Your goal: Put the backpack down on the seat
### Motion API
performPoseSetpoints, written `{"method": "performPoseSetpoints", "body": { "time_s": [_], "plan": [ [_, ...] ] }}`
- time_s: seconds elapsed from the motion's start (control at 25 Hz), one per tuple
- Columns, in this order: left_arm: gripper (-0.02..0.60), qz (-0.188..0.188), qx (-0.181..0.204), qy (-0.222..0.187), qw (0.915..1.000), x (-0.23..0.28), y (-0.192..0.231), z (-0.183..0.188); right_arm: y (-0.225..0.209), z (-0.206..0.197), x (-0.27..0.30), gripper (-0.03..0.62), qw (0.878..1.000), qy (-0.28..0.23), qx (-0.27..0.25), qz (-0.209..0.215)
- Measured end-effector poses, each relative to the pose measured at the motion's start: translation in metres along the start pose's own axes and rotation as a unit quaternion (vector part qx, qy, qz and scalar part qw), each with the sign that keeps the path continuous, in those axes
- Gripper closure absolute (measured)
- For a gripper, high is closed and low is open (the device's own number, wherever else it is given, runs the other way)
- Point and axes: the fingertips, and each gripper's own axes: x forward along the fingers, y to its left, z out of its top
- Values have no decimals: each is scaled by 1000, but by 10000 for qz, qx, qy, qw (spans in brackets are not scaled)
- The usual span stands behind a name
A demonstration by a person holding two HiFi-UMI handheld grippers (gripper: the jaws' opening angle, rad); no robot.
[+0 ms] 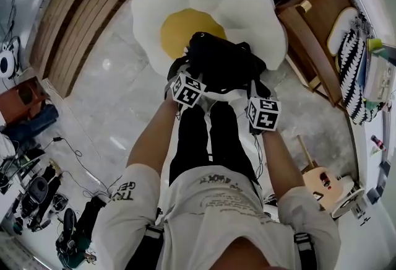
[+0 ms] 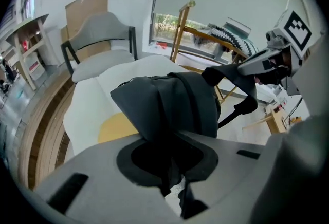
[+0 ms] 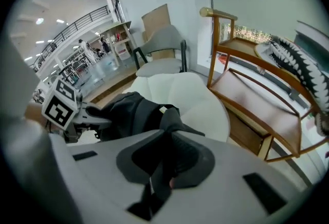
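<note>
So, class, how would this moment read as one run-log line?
left tongs: shut on backpack | right tongs: shut on backpack | backpack: over seat front edge, not released

Backpack (image 1: 219, 61) black all over. Seat (image 1: 247, 8) white with a round yellow centre, fried-egg look. Left gripper (image 1: 189, 74) and right gripper (image 1: 255, 88), at the seat's near edge: grey bodies, cubes with black-and-white square markers. Wooden chair (image 1: 309, 33) right of the seat, warm brown; cushion (image 1: 352, 70) on it striped black and white. Slatted wood platform (image 1: 74, 15) left of the seat, light brown. Floor (image 1: 111, 89) pale grey, marbled. Person below the seat: black trousers (image 1: 192, 139), white shirt (image 1: 216, 207) with dark print.
</note>
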Motion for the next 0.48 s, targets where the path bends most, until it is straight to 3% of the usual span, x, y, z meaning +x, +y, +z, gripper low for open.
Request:
{"method": "performPoseSetpoints", "body": {
  "time_s": [0.16,0.36,0.48],
  "plan": [
    [488,110,285,284,9991,21,4,-1,-14,-19,2,549,9998,96,8,-165],
    [449,84,-270,640,9976,48,7,-21,-28,-49,0,549,9987,282,-16,-418],
    [423,273,-348,542,9975,58,18,-22,-35,-60,4,549,9986,269,75,-446]
  ]
}}
